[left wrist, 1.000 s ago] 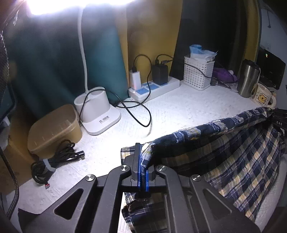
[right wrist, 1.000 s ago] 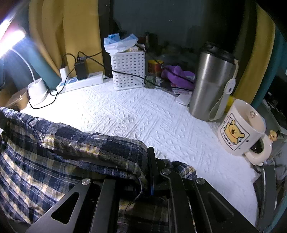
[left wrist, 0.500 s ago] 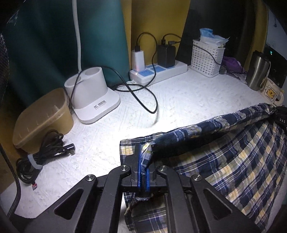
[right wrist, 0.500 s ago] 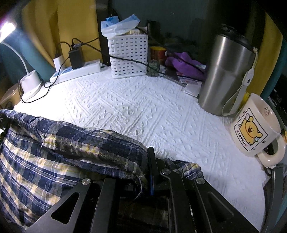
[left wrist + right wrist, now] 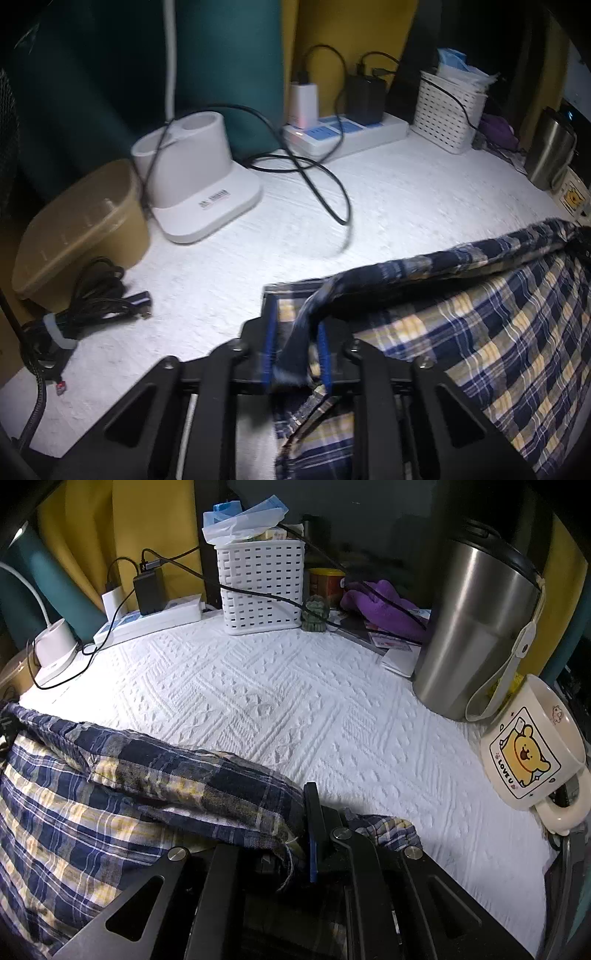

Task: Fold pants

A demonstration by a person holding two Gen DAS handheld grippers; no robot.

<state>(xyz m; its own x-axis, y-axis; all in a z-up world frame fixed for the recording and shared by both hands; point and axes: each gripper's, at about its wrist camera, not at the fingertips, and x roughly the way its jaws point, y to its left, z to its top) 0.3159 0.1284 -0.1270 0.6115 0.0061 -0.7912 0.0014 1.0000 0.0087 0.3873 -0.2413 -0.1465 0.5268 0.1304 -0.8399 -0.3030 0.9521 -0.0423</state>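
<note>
Left gripper point(image 5: 295, 350) opening around pants point(image 5: 480, 325) hem beside lamp base point(image 5: 199, 192); right gripper point(image 5: 306, 834) clamped on pants near mug point(image 5: 532, 753).

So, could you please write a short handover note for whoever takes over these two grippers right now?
Left gripper: jaws opening, the edge of the navy-and-yellow plaid cotton pants between them.
Right gripper: shut on the other end of that edge.
Pants: on the white textured table cover, top layer brought over the lower one.
Done: this fold, nearly laid.
Left: release right, smooth, fold further if needed.
</note>
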